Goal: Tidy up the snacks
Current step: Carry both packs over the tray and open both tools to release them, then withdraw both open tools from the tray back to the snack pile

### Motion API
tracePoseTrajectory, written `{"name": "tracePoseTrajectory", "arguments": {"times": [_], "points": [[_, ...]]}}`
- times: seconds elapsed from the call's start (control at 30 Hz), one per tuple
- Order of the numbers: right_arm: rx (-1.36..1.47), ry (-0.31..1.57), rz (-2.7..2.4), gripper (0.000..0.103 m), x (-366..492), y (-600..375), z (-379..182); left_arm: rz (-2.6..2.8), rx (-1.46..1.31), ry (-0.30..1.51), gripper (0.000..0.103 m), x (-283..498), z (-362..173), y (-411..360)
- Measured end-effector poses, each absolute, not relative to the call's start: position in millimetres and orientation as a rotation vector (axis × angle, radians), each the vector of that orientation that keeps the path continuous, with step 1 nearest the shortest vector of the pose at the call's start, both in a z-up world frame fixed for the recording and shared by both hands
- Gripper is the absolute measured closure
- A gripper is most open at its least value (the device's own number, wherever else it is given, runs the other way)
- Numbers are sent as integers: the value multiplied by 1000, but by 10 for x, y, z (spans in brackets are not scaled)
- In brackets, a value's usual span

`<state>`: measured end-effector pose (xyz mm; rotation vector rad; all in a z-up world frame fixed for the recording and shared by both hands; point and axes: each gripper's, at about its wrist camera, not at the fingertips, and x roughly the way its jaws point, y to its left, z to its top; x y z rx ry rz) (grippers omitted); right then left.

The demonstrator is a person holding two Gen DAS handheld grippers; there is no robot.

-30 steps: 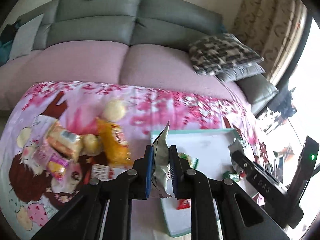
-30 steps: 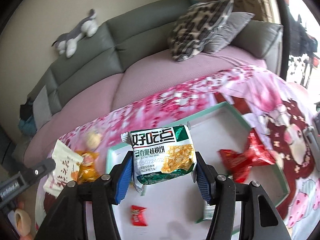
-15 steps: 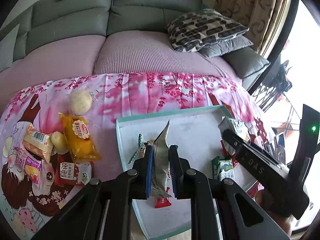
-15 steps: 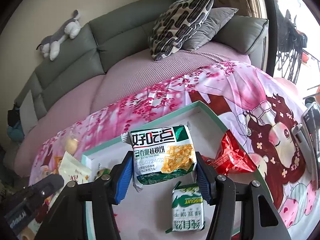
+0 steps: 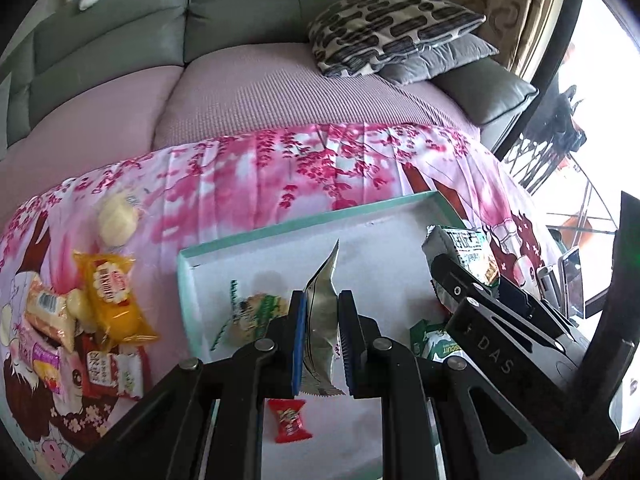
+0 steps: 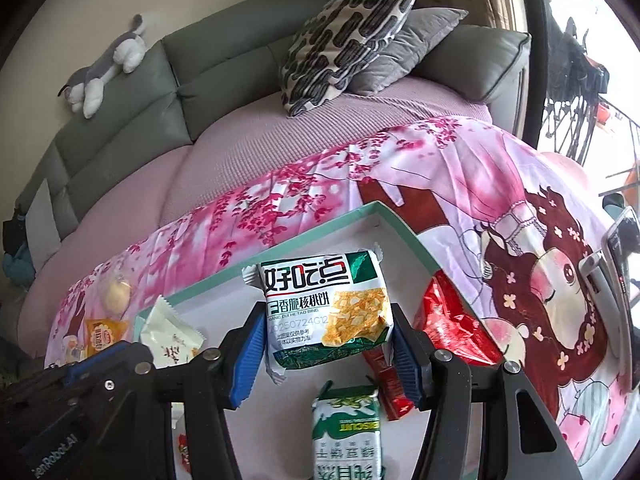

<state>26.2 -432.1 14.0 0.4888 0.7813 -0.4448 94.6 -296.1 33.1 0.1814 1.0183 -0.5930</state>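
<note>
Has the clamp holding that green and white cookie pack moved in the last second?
Yes. The right gripper, shut on the cookie pack, has travelled rightward over the tray: the red bag now lies beside its fingers, and a biscuit pack has appeared beneath.

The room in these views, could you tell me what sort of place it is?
Most likely a home living room: a grey sofa with a patterned cushion, a plush toy on its backrest, and curtains by a bright window.

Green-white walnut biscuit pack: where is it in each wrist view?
Left wrist: right of centre, biscuit pack seen edge-on in the right claw, above the tray.
Right wrist: centre, biscuit pack face-on between the fingers.
Shared landmark: patterned cushion.
</note>
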Motion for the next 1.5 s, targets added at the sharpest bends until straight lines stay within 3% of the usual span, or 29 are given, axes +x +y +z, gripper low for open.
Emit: {"name": "tracePoseTrajectory", "arguments": {"times": [0.37,0.5,0.67,0.73,0.83,0.97,1.03,1.13,1.37,1.5], "points": [[508,772,-474,40,226,-4478,145,-584,194,1029,84,1075,301,-3248],[500,776,-474,41,234,-4484,145,-558,194,1036,60,1096,269,-3234],[485,775,-468,41,245,-4458,169,-541,165,1044,59,1110,252,-3142],[475,777,-472,41,248,-4446,178,-530,158,1043,53,1120,248,-3092],[454,784,-476,33,258,-4422,195,-488,149,1042,31,1157,227,-3001],[394,801,-488,18,293,-4355,219,-378,131,1056,29,1263,172,-2838],[371,811,-488,14,312,-4326,220,-320,121,1065,13,1315,129,-2737],[337,819,-489,0,329,-4290,215,-267,97,1084,11,1371,54,-2603],[334,819,-496,0,336,-4287,210,-208,93,1081,8,1414,-18,-2436],[331,806,-504,0,318,-4289,221,-195,93,1060,0,1408,-7,-2399]]}}
